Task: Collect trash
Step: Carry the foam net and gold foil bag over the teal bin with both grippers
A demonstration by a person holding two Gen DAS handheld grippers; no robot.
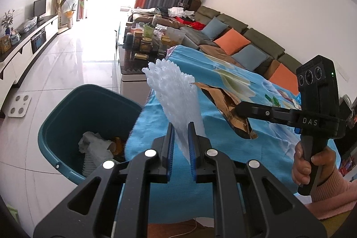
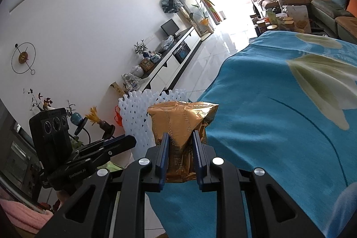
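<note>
Trash is in both hands. From the left wrist, the left gripper (image 1: 180,144) has its fingers pinching a white foam net (image 1: 176,95), with the teal bin (image 1: 73,117) low to their left, already holding crumpled paper; the carry seems underway, and next calls for swinging over the rim before letting go. From the right wrist, the right gripper (image 2: 180,155) pinches a gold snack wrapper (image 2: 180,124) above the counter's blue flowered cloth (image 2: 279,117), in a bright living room.

where things sit

the bin (image 1: 73,117) stands on the floor (image 1: 73,64) left of the cloth-covered table (image 1: 223,137), with crumpled paper (image 1: 93,144) inside. jars (image 1: 142,41) crowd a low table behind; the sofa (image 1: 256,41) lies right of them.
</note>
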